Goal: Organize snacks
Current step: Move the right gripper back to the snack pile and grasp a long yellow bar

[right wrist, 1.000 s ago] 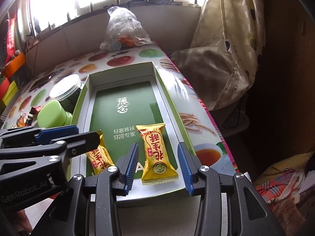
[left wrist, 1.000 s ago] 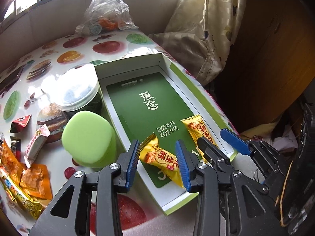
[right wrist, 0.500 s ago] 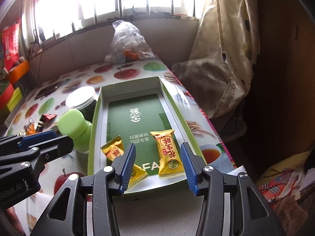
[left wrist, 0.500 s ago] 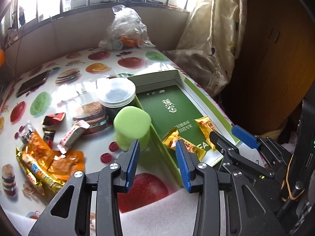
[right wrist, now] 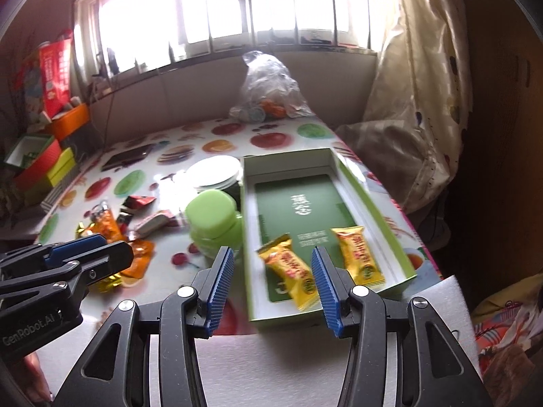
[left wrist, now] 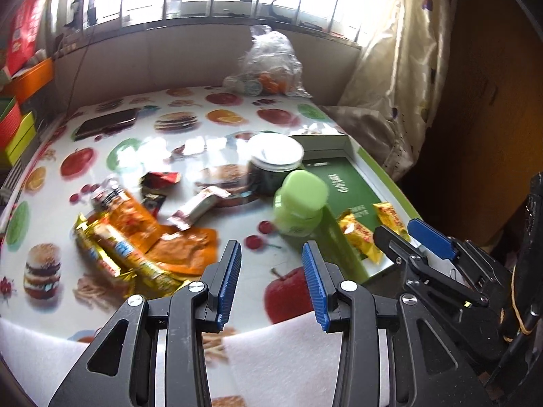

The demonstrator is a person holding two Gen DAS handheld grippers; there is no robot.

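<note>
Hovering above counter point(left wrist: 142, 156), left gripper point(left wrist: 271, 288) fingers apart, empty. Right gripper point(right wrist: 273, 288) fingers just widened, nothing between. Two yellow snack packs point(right wrist: 292, 271) lie in green box point(right wrist: 373, 203); loose snack pile point(left wrist: 135, 237) left of green jar point(left wrist: 300, 203).

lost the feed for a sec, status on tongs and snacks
Left tongs and right tongs open, empty. Two yellow snacks in green box. Green jar beside it.
</note>
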